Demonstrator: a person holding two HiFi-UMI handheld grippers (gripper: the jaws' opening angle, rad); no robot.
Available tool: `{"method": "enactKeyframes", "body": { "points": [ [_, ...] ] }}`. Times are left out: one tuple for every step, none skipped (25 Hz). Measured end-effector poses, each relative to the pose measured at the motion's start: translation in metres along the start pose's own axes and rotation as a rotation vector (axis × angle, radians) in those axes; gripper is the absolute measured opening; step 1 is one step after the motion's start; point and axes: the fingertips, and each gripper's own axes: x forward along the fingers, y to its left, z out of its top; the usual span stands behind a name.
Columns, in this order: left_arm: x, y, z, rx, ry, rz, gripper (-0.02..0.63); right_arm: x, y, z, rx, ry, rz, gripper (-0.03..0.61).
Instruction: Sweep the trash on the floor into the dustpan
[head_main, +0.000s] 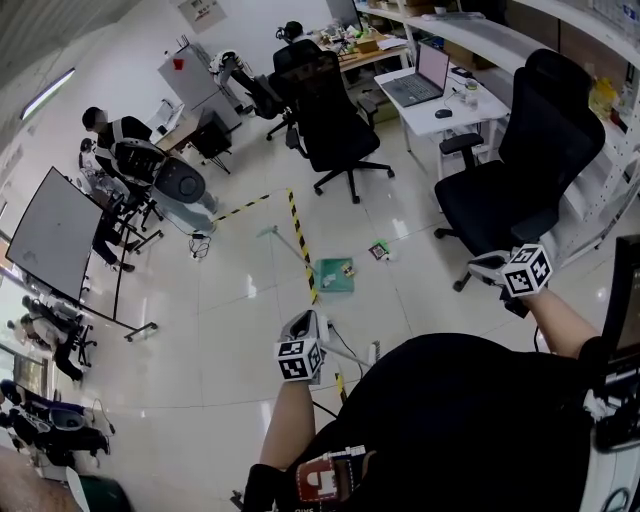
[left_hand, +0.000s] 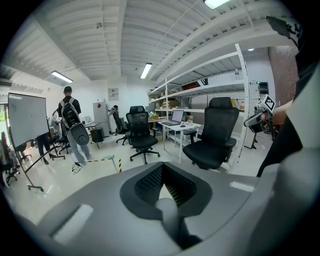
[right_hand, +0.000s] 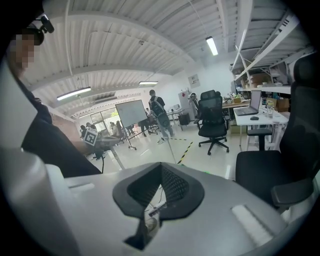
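Observation:
A green dustpan (head_main: 335, 275) with a long upright handle stands on the pale floor, with a small scrap lying in it. A small piece of trash (head_main: 379, 250) lies just to its right. My left gripper (head_main: 308, 328) is near my body, shut on a pale broom handle (head_main: 350, 347) that runs down to the right behind me. That handle's rounded end (left_hand: 167, 212) shows below the closed jaws of the left gripper (left_hand: 162, 172). My right gripper (head_main: 480, 267) hovers by the black chair, and the right gripper (right_hand: 160, 172) has its jaws closed with nothing clearly held.
Yellow-black tape (head_main: 297, 240) crosses the floor past the dustpan. Black office chairs (head_main: 330, 110) (head_main: 510, 170) stand at the back and right, by a white desk (head_main: 460, 105) with a laptop. A whiteboard (head_main: 55, 235) and a person (head_main: 120, 140) are at the left.

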Motion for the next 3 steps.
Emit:
{"method": "enactKeyframes", "body": {
  "points": [
    [-0.0008,0.0009,0.0004,0.002,0.000,0.001,0.008,-0.0002,0.0015,-0.0003,-0.003,0.001,0.000,-0.008],
    [-0.0017,0.0017,0.0006,0.004,0.000,0.001,0.008,-0.0002,0.0031,-0.0010,-0.006,0.003,-0.001,-0.008],
    [-0.0025,0.0025,0.0006,0.006,0.001,0.001,0.008,-0.0002,0.0048,-0.0018,-0.009,0.006,-0.001,-0.006]
  ]
}}
